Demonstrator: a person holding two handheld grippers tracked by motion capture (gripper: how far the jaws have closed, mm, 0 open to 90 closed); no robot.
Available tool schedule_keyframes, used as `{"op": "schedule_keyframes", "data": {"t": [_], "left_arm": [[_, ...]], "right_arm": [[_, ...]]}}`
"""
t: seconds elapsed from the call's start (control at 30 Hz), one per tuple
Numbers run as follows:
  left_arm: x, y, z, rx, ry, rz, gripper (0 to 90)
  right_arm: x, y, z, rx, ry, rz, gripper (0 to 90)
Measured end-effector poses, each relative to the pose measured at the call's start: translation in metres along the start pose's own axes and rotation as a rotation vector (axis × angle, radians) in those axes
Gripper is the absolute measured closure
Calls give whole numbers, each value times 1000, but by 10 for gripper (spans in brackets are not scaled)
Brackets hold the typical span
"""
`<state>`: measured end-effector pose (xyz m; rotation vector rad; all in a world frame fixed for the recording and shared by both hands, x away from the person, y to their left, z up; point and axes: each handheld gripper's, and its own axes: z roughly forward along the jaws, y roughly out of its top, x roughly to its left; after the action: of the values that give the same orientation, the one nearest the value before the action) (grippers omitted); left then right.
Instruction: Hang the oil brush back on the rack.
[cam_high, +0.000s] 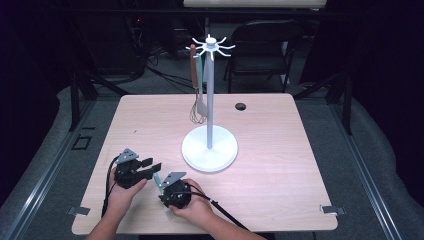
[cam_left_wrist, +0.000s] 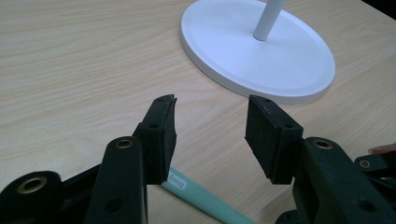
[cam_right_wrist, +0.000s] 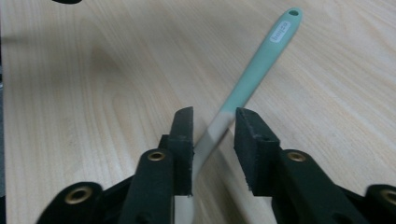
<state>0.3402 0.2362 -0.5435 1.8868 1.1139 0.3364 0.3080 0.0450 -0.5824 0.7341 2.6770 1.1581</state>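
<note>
A mint-green utensil handle (cam_right_wrist: 261, 60) with a pale lower part lies on the wooden table (cam_high: 270, 150); it has a label and a hole at its far end. My right gripper (cam_right_wrist: 215, 126) straddles its pale part with a small gap showing on one side, so the jaws stand open around it. In the high view the right gripper (cam_high: 169, 196) points down at the table near the front edge, over the handle (cam_high: 157, 178). My left gripper (cam_left_wrist: 210, 126) hovers open just left of it with nothing between its pads, the handle's end (cam_left_wrist: 201, 198) lying beneath it.
A white utensil stand (cam_high: 209, 150) with a round base and a tall pole rises mid-table, its base (cam_left_wrist: 261, 51) close ahead of the left gripper. A brown-handled whisk (cam_high: 193, 70) and a mint-handled utensil (cam_high: 201, 102) hang from its top hooks. A cable hole (cam_high: 240, 106) sits farther back.
</note>
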Motion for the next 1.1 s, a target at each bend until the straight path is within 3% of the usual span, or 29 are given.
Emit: {"op": "schedule_keyframes", "data": {"t": [0.3, 0.43, 1.1], "left_arm": [[-1, 0, 1, 7, -2, 3, 524], [-1, 0, 2, 4, 1, 4, 524], [-5, -1, 3, 8, 3, 2, 524]], "right_arm": [[-13, -9, -12, 2, -25, 43, 813], [-20, -16, -22, 19, -23, 37, 824], [-46, -76, -87, -3, -69, 91, 828]]}}
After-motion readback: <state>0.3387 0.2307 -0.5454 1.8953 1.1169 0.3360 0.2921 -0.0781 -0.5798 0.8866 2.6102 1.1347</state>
